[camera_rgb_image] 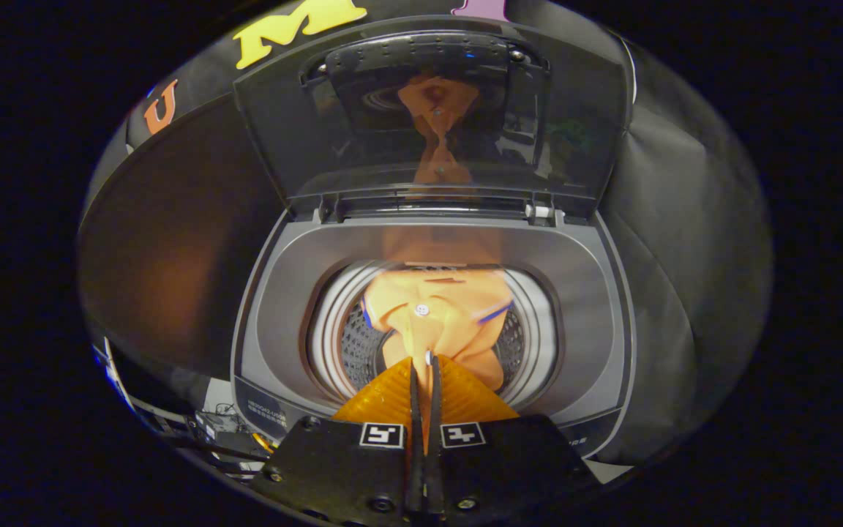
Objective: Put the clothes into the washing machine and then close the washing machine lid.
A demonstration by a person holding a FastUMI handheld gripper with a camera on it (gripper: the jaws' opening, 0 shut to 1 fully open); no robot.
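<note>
Right at the near end of my view I see the gripper (426,364). Its two orange fingers (381,399) are squeezed almost all the way together, with just a thin line left between them. A fold of the orange garment (436,315) is pinched in that line, so both fingers press on the cloth. Each finger sits on a black block with a small black-and-white square marker (382,435) on top.

Just past the fingertips the garment hangs down in a bunch. It is bright orange, with a thin blue trim (493,315) at its sides and a small pale button (421,309) near the middle. It hangs over the round mouth of the drum (520,344), and its low end dips inside. I can see the drum's dark wall with lots of little holes on both sides of the cloth. I cannot tell if the cloth touches the bottom.

Around the drum is the grey top of the washing machine (297,293), shaped like a wide bowl. The near edge has a dark strip with small writing.

Farther back, the lid (363,139) stands up, wide open, hinged at the far edge of the machine. It is dark and see-through, and an orange glow from the garment shines in it.

Behind the lid is the black cloth wall (685,219) of the booth. Down to the left of the machine I see some cables (220,424).
</note>
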